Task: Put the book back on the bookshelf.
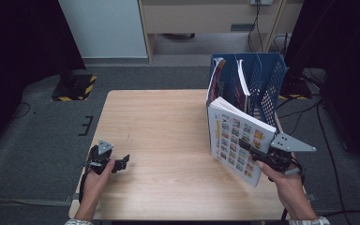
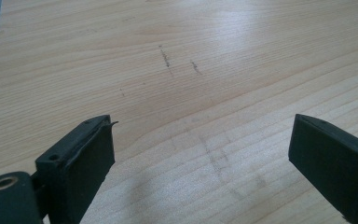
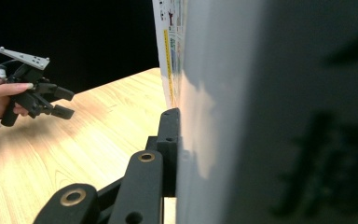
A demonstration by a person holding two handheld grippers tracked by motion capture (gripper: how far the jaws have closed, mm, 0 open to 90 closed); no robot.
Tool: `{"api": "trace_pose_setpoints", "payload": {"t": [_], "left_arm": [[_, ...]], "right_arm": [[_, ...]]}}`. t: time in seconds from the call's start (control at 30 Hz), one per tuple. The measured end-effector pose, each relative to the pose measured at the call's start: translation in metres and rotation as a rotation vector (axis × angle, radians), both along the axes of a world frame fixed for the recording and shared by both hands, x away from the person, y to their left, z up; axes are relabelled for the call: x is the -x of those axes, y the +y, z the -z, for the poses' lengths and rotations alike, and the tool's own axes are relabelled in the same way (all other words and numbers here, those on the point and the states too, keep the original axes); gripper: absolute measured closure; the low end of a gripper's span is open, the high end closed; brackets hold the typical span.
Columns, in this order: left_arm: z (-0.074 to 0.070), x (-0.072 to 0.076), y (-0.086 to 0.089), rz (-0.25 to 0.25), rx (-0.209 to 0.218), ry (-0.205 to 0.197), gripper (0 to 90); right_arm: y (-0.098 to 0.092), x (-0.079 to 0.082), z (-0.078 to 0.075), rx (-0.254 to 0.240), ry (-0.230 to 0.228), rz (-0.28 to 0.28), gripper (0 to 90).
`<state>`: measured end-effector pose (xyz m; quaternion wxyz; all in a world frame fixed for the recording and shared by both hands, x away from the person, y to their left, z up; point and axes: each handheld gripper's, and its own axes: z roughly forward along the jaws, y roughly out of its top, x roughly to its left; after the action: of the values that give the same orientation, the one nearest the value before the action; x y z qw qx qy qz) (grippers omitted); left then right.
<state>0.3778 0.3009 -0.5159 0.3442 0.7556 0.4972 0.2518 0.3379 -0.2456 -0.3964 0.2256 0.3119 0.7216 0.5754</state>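
Table of pale wood takes up the middle of the high view, its grain running across and a few faint dark scuffs showing near its centre in the left gripper view.

At about one o'clock on the table stands a blue file rack with mesh sides and several upright slots; two books or magazines already stand in its slots on the nine o'clock side, leaning slightly.

Next in size is the book, a thin white volume whose cover carries rows of small coloured pictures. It is held upright and a little tilted at about three o'clock on the table, just in front of the rack, its top edge close to the rack's front. Whether its lower corner touches the tabletop cannot be told. In the right gripper view its cover rises as a pale wall hard against one black jaw.

The right gripper pinches the book at its lower edge, jaws pressed onto the cover from both sides, the person's right hand behind it toward five o'clock.

The left gripper sits at about eight o'clock near the table's edge, held low in the person's left hand. Its jaws stand spread wide with nothing but bare wood between them.
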Motion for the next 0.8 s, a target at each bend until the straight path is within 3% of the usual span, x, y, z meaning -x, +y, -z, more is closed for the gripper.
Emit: {"api": "trace_pose_setpoints", "payload": {"t": [0.53, 0.8], "left_arm": [[0.0, 0.0, 0.001, -0.003, -0.001, -0.001, 6.5], [-0.001, 0.0, 0.001, -0.006, 0.002, -0.006, 6.5]], "right_arm": [[-0.031, 0.009, -0.014, -0.002, -0.005, 0.071, 73.9], [-0.041, 0.015, -0.03, -0.004, -0.025, 0.095, 73.9]]}}
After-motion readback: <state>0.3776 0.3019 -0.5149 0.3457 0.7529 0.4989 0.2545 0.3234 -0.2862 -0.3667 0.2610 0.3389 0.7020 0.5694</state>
